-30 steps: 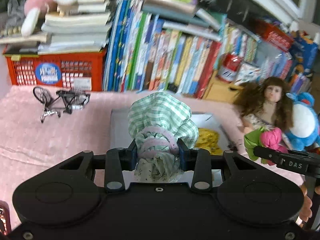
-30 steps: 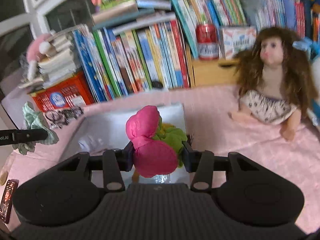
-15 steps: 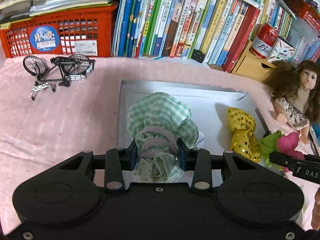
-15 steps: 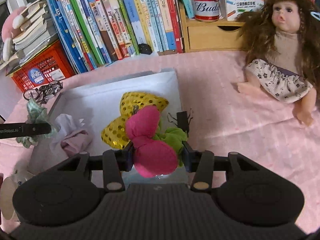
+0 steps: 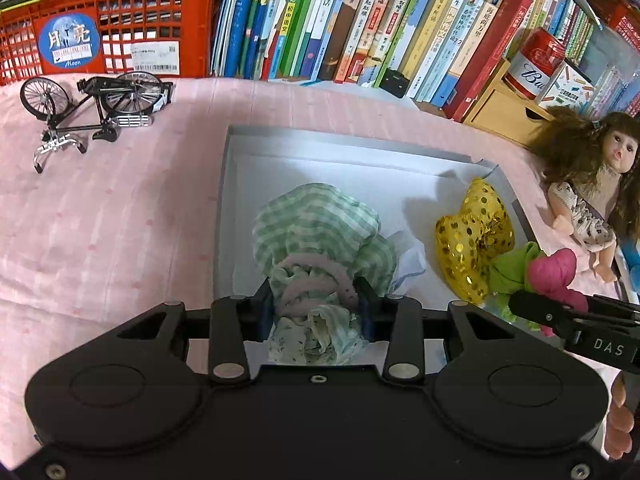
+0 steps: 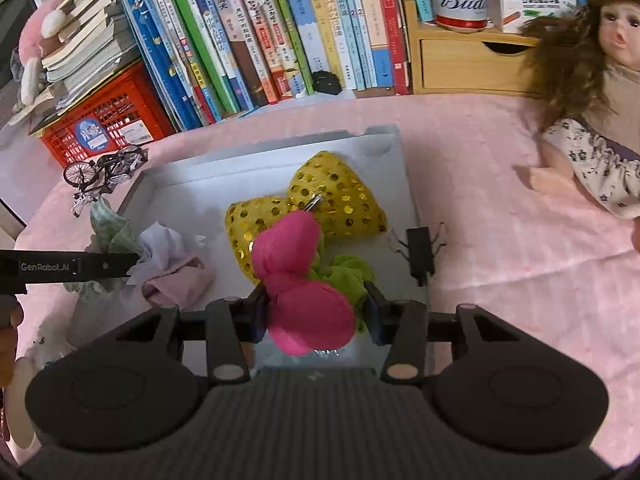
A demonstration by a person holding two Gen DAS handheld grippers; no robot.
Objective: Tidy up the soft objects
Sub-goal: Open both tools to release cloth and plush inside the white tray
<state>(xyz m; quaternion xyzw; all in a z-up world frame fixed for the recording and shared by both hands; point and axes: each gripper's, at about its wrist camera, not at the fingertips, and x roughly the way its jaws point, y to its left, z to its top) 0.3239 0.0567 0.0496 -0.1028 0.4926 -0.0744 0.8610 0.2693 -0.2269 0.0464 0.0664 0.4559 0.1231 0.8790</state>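
1. Soft bundles fill both our claws: the left claw (image 5: 316, 300) is clenched on a green checked bundle (image 5: 320, 228), and the right claw (image 6: 316, 308) is clenched on a pink-and-green bow (image 6: 304, 280).
2. We hold both bundles over the white tray (image 5: 320, 148) on the pink tabletop (image 5: 100, 220), the checked one above its left part, the pink one above its near right corner.
3. Already in the tray lie a yellow sequin bow (image 6: 320, 200) and a pale lilac cloth (image 6: 172, 272).
4. What matters next, we judge: the tray floor sits straight below and ahead of each claw, so each drop is a short lowering. The lilac cloth lies just beside our left bundle; the yellow bow lies just past our right one.
5. We would watch the black clip (image 6: 420, 252) on the tray's right edge.
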